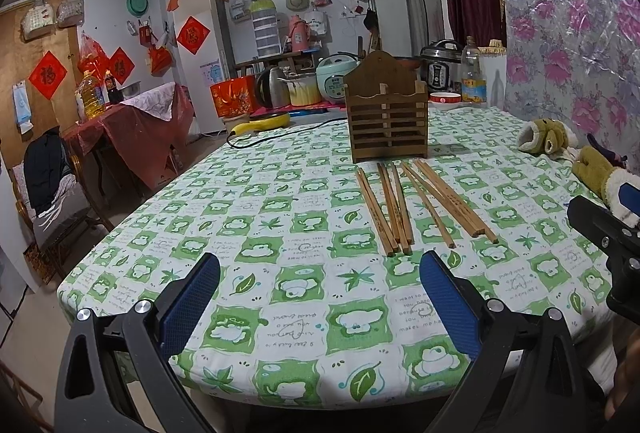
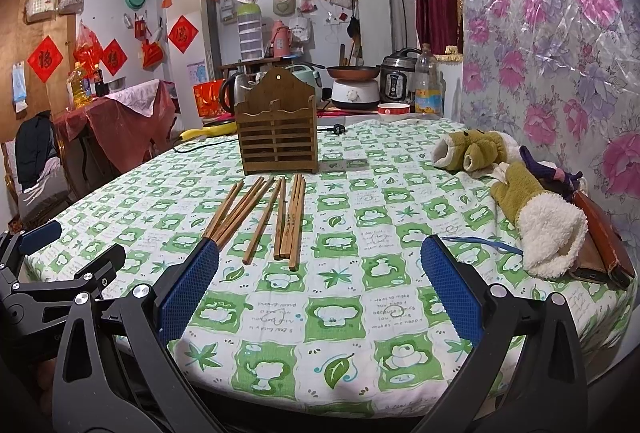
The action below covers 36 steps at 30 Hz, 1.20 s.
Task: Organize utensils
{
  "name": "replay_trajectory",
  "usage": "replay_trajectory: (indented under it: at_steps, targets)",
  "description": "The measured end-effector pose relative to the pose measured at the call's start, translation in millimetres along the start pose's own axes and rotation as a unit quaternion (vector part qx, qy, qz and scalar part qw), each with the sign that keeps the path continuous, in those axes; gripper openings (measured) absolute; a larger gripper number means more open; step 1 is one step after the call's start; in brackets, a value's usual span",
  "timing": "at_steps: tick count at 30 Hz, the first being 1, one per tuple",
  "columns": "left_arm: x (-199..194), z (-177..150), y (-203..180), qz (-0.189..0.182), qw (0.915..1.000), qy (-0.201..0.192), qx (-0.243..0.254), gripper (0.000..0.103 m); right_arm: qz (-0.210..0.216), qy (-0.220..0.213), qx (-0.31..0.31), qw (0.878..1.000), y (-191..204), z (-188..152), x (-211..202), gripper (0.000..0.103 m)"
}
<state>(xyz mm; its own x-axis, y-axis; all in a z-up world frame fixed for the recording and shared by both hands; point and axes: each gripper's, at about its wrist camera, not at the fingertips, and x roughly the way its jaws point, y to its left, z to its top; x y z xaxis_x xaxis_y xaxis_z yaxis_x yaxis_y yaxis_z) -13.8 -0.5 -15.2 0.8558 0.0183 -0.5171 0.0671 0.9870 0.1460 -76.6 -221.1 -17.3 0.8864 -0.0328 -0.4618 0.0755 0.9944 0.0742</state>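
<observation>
Where the table [image 1: 280, 193] carries a green-patterned cloth, the slatted wooden holder [image 1: 387, 121] stands upright; chopsticks [image 1: 420, 205] lie loose just before it. Left gripper [image 1: 320, 265] and right gripper [image 2: 320, 253] hover near, fingers spread wide, holding nothing.

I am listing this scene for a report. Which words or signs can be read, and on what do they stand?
"I want to make you happy": printed on the tablecloth.
"福": on the red paper diamond.
Marks on the chopsticks and the bottle label: too small to read.
</observation>
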Motion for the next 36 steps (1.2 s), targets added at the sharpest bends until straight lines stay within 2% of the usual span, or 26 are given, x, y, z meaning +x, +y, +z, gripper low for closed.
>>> replay_trajectory:
  at_steps: [5, 8, 11, 13, 16, 17, 19, 21, 25, 28, 30, 32, 36]
  targets:
    - [3.8, -1.3, 3.1, -0.005, 0.9999, 0.009, -0.004, 0.098, 0.004, 0.001, 0.001, 1.000, 0.0, -0.8, 1.1, 0.097]
    - [15.1, 1.5, 11.7, 0.012, 0.9997, 0.020, 0.001, 0.098, 0.009, -0.012, 0.016, 1.000, -13.4, 5.9, -1.3, 0.097]
    - [36.1, -3.5, 22.7, 0.033, 0.9983, 0.049, 0.002, 0.097, -0.021, -0.027, 0.006, 0.999, -28.5, 9.7, 3.7, 0.097]
    - [49.4, -7.8, 28.1, 0.024, 0.9968, 0.076, -0.005, 0.097, -0.036, -0.023, 0.008, 0.999, -36.3, 8.2, 10.4, 0.097]
    - [63.6, -13.5, 27.5, 0.002, 0.9941, 0.108, -0.007, 0.097, -0.022, -0.020, 0.032, 0.999, -45.5, 4.7, 22.3, 0.097]
    - [66.2, -12.6, 26.6, -0.002, 0.9937, 0.112, -0.004, 0.097, -0.007, -0.014, 0.055, 0.998, -48.5, 3.0, 28.4, 0.097]
    - [70.0, -10.0, 22.5, -0.005, 0.9935, 0.113, 0.004, 0.097, 0.006, -0.001, 0.065, 0.998, -50.9, 2.6, 37.4, 0.097]
    - [75.1, -5.8, 15.7, -0.011, 0.9932, 0.115, 0.015, 0.098, 0.008, 0.024, 0.069, 0.997, -51.4, -0.1, 44.5, 0.097]
    - [90.5, 4.3, -2.1, -0.047, 0.9885, 0.138, 0.040, 0.098, 0.008, 0.026, 0.063, 0.998, -51.2, -1.8, 49.8, 0.097]
    - [101.4, 11.4, -13.1, -0.053, 0.9845, 0.155, 0.062, 0.098, 0.012, 0.019, 0.065, 0.998, -52.3, -1.9, 53.6, 0.097]
    - [108.5, 16.9, -16.1, -0.041, 0.9833, 0.163, 0.070, 0.098, 0.014, 0.019, 0.064, 0.998, -52.9, -2.1, 56.0, 0.097]
    - [119.4, 19.7, -15.0, -0.041, 0.9796, 0.184, 0.070, 0.098, 0.018, 0.021, 0.065, 0.997, -54.6, -1.7, 58.8, 0.097]
    - [129.4, 24.1, -2.6, -0.038, 0.9772, 0.198, 0.065, 0.098, 0.017, 0.024, 0.068, 0.997, -58.4, -2.9, 62.0, 0.097]
